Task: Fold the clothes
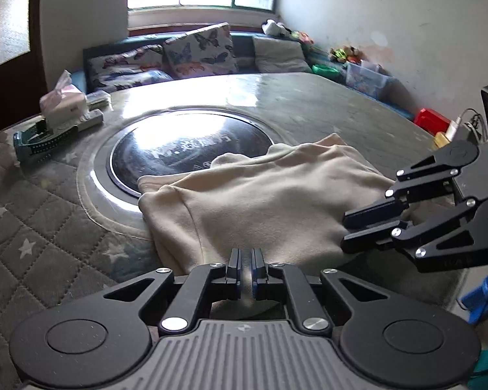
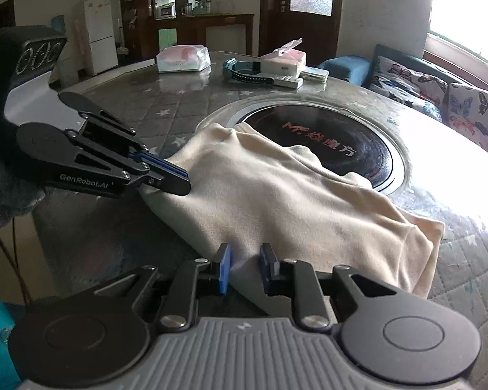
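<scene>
A cream garment point(image 1: 260, 201) lies folded over on the round table, partly over the black centre disc; it also shows in the right wrist view point(image 2: 276, 201). My left gripper point(image 1: 246, 255) is shut on the garment's near edge; in the right wrist view it point(image 2: 182, 182) pinches the left edge. My right gripper point(image 2: 245, 260) is open, its jaws a small gap apart, straddling the garment's near edge. In the left wrist view it point(image 1: 346, 230) sits at the garment's right edge.
The black centre disc point(image 1: 185, 149) sits in the quilted grey table cover point(image 1: 48, 227). A tissue box point(image 2: 284, 60), a teal strap device point(image 2: 240, 71) and a plastic-wrapped pack point(image 2: 182, 58) stand at the far side. A cushioned bench point(image 1: 195, 52) lies beyond the table.
</scene>
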`<state>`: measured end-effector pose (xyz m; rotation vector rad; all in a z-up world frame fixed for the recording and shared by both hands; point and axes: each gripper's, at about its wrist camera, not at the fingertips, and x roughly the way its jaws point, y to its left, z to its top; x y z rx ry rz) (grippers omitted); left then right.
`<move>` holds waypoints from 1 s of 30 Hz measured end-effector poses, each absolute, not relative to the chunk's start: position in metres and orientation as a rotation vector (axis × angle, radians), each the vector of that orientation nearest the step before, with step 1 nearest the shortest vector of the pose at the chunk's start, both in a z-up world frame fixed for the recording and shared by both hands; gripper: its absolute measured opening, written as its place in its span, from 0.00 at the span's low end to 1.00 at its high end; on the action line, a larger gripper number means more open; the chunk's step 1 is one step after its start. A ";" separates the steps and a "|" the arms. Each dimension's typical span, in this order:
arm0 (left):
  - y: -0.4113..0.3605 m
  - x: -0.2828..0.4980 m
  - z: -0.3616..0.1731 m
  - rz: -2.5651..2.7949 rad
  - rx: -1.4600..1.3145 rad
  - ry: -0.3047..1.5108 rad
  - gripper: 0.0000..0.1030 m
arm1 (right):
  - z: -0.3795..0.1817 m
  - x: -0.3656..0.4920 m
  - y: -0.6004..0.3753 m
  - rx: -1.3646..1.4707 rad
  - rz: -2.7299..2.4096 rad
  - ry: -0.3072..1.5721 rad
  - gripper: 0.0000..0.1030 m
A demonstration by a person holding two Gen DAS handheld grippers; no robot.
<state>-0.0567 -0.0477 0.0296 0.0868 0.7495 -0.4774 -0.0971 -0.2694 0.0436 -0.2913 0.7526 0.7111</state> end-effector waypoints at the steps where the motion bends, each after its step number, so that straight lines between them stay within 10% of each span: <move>1: -0.047 -0.055 0.033 -0.484 0.083 0.754 0.07 | 0.048 -0.097 -0.272 -0.277 0.709 0.747 0.18; 30: -0.096 -0.002 0.018 -0.536 0.049 0.754 0.07 | 0.027 0.027 -0.286 -0.118 0.480 0.776 0.15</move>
